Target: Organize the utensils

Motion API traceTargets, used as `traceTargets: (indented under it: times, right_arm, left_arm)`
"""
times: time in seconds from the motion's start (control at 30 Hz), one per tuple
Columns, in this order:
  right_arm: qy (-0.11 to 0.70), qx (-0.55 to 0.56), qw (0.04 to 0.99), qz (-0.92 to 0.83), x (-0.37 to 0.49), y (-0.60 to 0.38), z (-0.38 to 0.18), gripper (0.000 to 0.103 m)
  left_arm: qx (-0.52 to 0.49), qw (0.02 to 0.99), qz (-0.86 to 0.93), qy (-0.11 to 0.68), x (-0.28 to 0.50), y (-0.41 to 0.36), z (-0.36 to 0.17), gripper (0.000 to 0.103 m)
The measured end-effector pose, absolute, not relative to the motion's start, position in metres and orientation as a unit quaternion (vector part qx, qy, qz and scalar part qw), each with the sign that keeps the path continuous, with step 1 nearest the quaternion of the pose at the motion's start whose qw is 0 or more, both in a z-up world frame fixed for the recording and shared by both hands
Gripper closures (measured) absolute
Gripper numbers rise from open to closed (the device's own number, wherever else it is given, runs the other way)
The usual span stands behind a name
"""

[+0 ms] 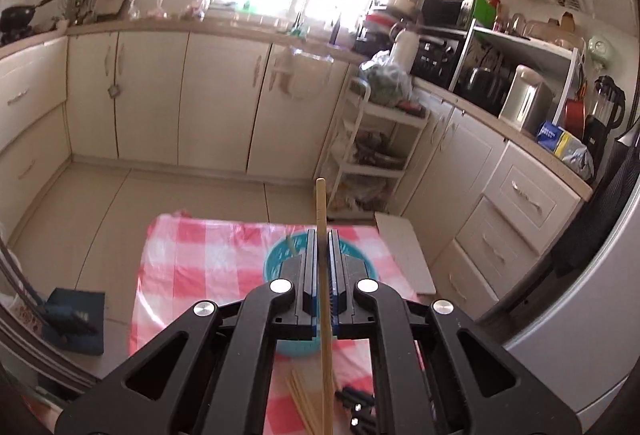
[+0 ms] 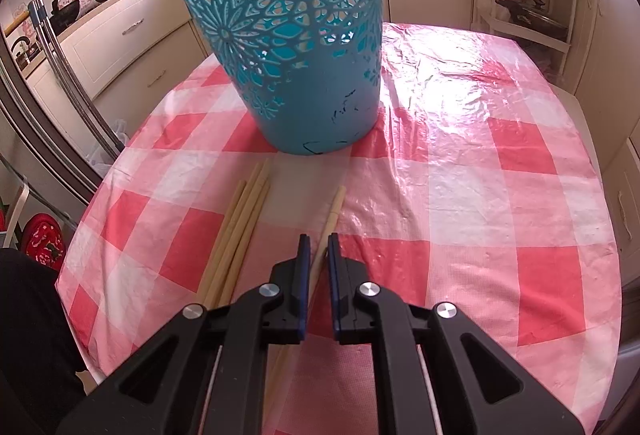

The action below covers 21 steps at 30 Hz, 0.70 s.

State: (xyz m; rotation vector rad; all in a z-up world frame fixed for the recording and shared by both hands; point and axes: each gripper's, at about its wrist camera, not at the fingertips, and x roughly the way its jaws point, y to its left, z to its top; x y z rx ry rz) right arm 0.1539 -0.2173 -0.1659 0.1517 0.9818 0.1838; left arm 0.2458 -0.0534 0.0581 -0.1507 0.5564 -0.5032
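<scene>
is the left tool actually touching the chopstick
Touching. The left wrist view shows the left tool shut on a single chopstick, its blue pads pressing both sides, with the stick raised above the teal basket.

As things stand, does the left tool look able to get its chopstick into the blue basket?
Probably yes. The left tool is shut on one chopstick above the blue basket, whose open mouth faces up with nothing visible between them. The right tool sits low over the table, off to the side.
</scene>
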Motion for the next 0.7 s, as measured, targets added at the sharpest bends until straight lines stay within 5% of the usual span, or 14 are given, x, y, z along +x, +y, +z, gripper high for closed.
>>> traceTargets:
  times: [0.27,0.7]
  right_arm:
    - [0.469,0.07,0.876,0.088,0.154,-0.216,-0.166,0.093]
    - [0.466,0.061,0.878,0.096,0.155,-0.211,-0.166,0.085]
  left_arm:
    - [-0.092,0.959,-0.206,0.17,0.301,-0.092,0.079,0.099]
    - [-0.066,0.958,-0.168,0.225,0.343,-0.117,-0.003,0.098]
